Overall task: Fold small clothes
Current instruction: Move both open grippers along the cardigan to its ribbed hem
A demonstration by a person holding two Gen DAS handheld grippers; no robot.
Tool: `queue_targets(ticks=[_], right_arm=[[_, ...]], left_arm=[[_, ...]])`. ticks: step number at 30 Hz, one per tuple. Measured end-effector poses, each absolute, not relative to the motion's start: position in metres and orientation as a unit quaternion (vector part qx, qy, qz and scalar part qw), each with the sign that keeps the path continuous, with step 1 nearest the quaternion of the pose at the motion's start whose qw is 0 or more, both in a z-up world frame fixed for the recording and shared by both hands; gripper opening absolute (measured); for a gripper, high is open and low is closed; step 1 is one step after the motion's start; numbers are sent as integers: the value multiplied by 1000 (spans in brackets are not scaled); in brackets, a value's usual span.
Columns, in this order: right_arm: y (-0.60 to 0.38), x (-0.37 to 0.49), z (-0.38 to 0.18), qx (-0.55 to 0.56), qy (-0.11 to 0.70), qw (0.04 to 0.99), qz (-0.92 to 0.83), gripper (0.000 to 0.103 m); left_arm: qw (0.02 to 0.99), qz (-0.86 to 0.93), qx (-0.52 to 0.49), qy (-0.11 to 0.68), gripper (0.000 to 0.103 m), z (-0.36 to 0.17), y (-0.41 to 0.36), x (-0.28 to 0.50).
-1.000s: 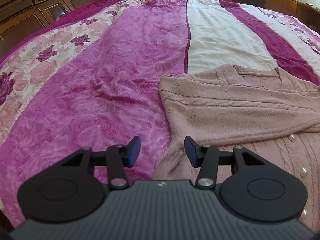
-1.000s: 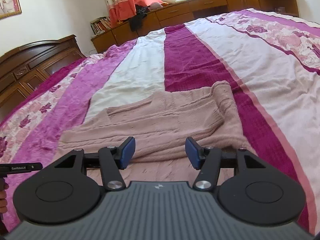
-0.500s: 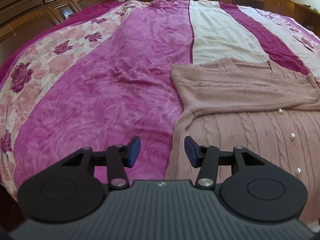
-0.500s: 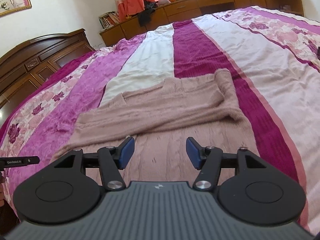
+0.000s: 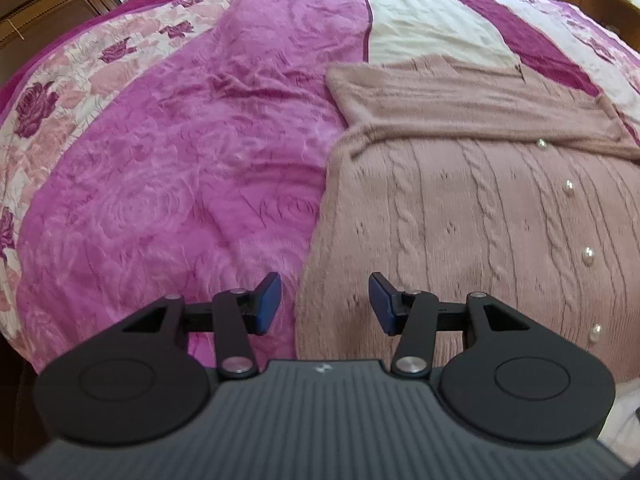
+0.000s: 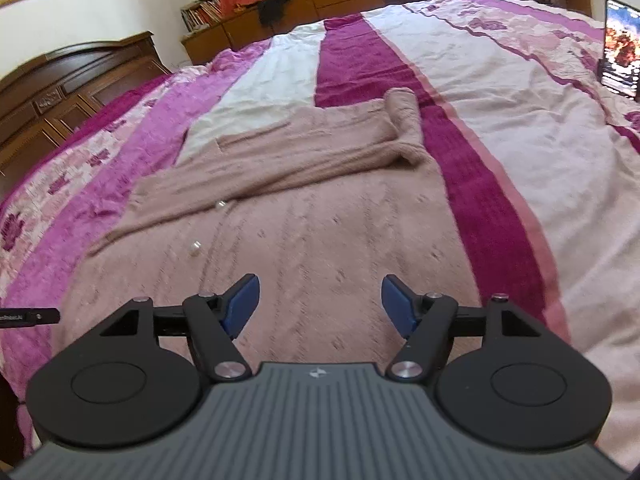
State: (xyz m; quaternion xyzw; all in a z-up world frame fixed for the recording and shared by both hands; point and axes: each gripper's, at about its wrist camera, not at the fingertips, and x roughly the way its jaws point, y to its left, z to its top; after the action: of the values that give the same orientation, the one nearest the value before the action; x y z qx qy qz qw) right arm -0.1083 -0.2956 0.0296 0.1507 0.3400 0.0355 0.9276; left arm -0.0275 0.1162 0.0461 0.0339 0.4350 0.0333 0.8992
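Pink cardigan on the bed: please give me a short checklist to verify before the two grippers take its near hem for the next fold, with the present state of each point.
1. Left gripper open, nothing between its jaws: ok.
2. Right gripper open and empty: ok.
3. Sleeves already folded across the pink cardigan: ok.
4. Left gripper lined up with the cardigan's left edge: ok, the edge runs between its fingers.
5. Right gripper at the right edge: not ok, it is over the middle of the body.
6. Near hem visible for grasping: cannot tell, both gripper bodies hide it.
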Motion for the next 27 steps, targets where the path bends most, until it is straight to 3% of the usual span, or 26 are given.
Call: queue_targets(ticks=[17,27], right_arm=[[-329,-140,19,107,380,919,1,75],[-335,-133,-2,149,428,887,84,75]], left_arm=[[881,7,-17,472,50,15,140,-41],[870,-25,-39,490,55,7,143,-41]])
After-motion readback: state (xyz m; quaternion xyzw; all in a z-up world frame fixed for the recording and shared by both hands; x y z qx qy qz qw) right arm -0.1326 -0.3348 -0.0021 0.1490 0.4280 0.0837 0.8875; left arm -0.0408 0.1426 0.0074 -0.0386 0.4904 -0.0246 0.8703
